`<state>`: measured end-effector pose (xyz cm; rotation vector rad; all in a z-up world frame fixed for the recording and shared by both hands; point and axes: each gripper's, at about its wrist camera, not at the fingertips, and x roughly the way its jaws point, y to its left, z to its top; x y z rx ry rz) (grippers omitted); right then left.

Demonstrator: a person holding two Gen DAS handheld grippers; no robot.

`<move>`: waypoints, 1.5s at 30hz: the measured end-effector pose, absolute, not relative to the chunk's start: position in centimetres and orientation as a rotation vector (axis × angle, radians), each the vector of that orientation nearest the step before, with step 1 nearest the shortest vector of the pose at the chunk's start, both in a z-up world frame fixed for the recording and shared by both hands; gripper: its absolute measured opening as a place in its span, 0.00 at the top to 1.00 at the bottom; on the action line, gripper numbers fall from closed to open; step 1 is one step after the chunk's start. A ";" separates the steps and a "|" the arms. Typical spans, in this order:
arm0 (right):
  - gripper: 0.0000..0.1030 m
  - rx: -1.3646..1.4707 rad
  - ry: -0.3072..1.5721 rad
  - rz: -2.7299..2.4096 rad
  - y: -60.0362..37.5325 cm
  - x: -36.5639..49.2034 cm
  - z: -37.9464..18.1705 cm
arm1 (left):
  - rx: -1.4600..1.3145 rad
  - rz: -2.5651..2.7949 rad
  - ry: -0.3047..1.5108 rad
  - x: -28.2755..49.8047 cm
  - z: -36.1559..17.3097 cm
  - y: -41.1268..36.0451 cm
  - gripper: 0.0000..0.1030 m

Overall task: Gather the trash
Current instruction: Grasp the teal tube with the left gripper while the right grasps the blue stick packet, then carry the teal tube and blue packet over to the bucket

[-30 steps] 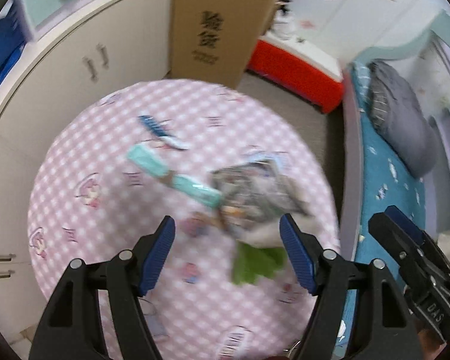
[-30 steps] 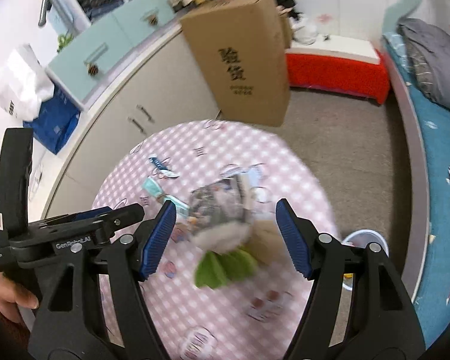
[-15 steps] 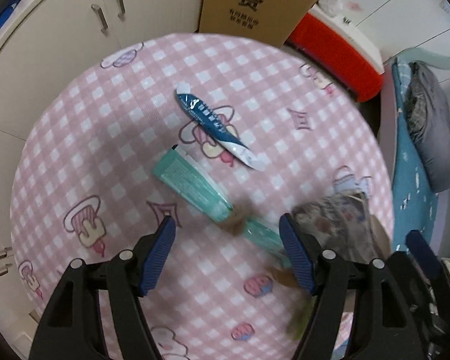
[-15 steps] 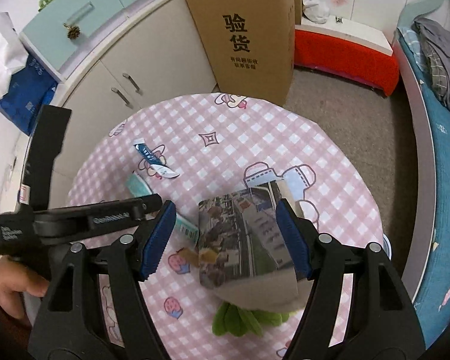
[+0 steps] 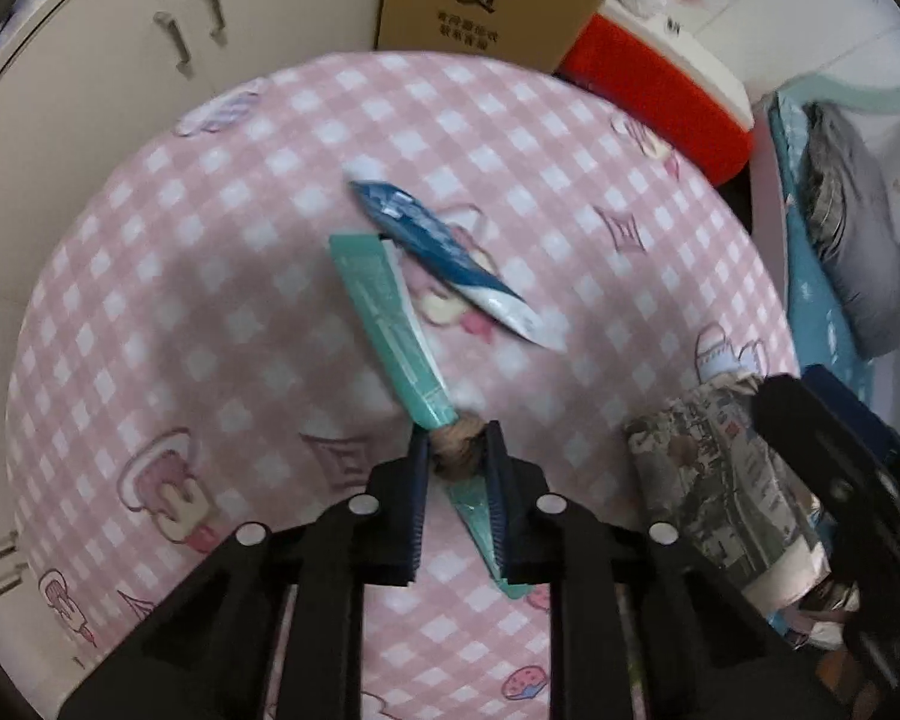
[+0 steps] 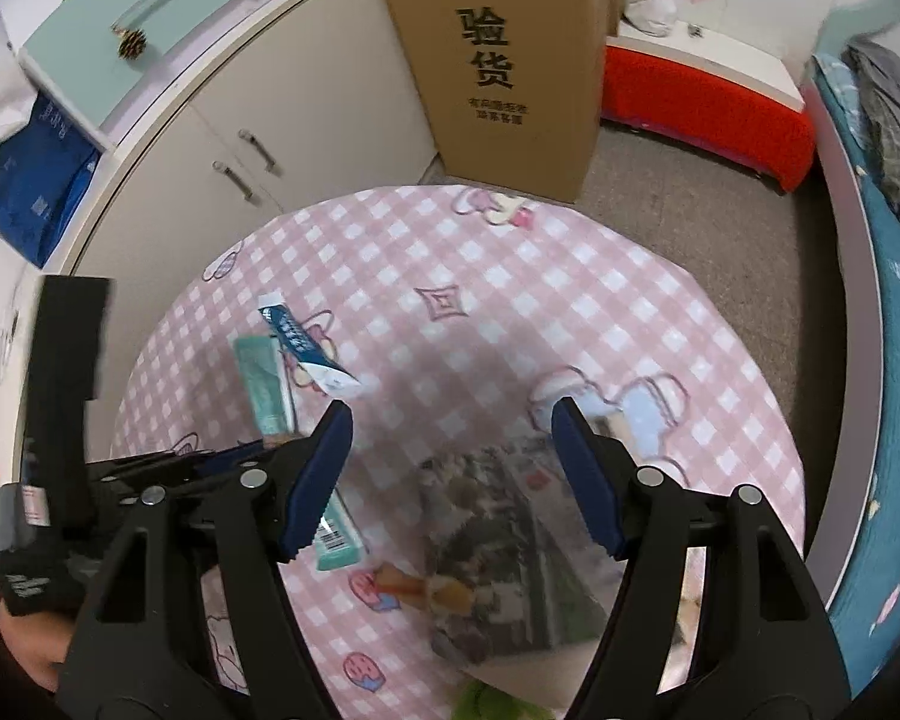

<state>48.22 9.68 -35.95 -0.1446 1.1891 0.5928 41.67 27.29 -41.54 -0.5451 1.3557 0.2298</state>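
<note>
Brown scrap (image 5: 457,443) on the worktop (image 5: 180,276) sits clamped in the left tongs (image 5: 455,450); right tongs (image 6: 450,450) gape above the bag (image 6: 510,546). Pick-up step; next, lift it across to the bag.

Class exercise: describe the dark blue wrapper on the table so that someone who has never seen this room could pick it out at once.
Find the round table with the pink checked cloth, then the long teal tube lying on it. The dark blue wrapper lies beside the tube's wide flat end, slanting away. Unlike the teal tube, it is flat, dark blue and white at both ends.
</note>
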 end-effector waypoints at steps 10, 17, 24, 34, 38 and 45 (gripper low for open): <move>0.34 -0.298 1.210 0.745 18.7 48.5 -39.4 | -0.557 0.306 1.263 39.1 -38.7 33.9 0.84; 0.60 -0.449 1.209 0.774 21.5 47.6 -42.0 | -0.547 0.304 1.261 38.8 -38.2 35.0 0.84; 0.89 -0.399 1.247 0.819 19.5 47.3 -40.4 | -0.528 0.271 1.242 38.8 -36.8 33.1 0.84; 0.89 0.034 1.132 0.829 8.1 48.3 -30.2 | -0.457 0.171 1.118 40.3 -29.6 24.3 0.84; 0.89 0.134 1.072 0.799 0.7 48.3 -26.9 | -0.428 0.117 1.069 40.9 -26.3 18.5 0.84; 0.89 0.200 0.999 0.663 -13.5 47.0 -23.4 | -0.365 -0.040 1.044 42.5 -22.8 5.5 0.84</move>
